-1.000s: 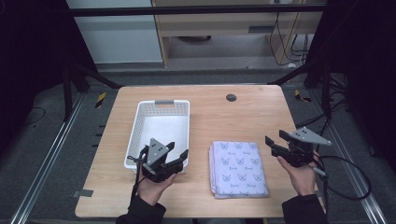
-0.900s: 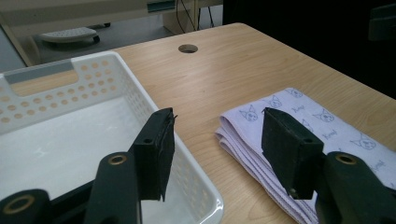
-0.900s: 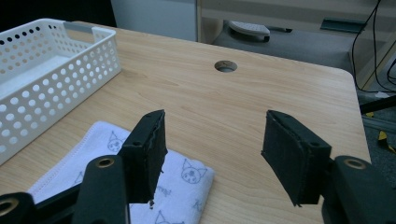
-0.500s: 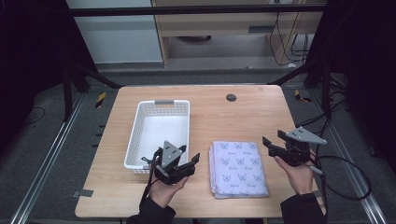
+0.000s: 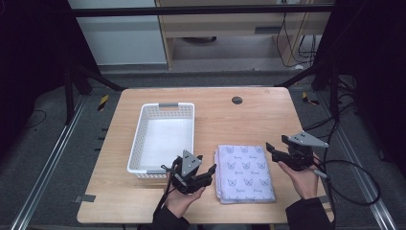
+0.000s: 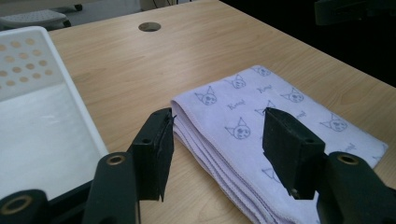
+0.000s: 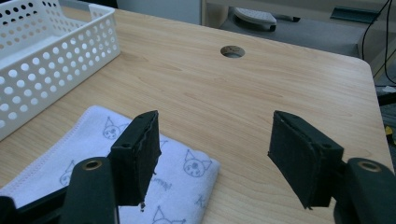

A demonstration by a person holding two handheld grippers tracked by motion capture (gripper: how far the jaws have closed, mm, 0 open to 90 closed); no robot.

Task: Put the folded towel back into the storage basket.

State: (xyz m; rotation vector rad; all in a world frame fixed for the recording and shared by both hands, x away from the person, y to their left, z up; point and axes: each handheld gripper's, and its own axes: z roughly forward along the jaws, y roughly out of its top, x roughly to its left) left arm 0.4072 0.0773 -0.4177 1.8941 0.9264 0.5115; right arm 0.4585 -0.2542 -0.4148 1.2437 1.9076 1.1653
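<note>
A folded lilac towel [image 5: 245,172] printed with cat faces lies on the wooden table [image 5: 239,124], near the front edge. My left gripper [image 5: 209,171] hovers just left of it, pointing at its left edge. In the left gripper view the towel [image 6: 280,121] lies beyond and under the open left gripper [image 6: 219,114], whose pads touch nothing. My right gripper [image 5: 271,149] is off the towel's right side, close to its far right corner. In the right gripper view the right gripper [image 7: 215,116] has just been opening, with nothing between the pads and the towel's corner [image 7: 187,182] below.
A white perforated basket [image 5: 191,139] stands empty to the left of the towel, close behind the left hand; I also see the basket [image 6: 79,112] [image 7: 56,60] in both gripper views. A cable hole [image 5: 236,100] sits at the table's far middle. Cables trail off the right edge.
My left gripper has moved right, away from the basket's front corner and up to the towel's left edge, sinking a little. The right hand has stayed in place.
</note>
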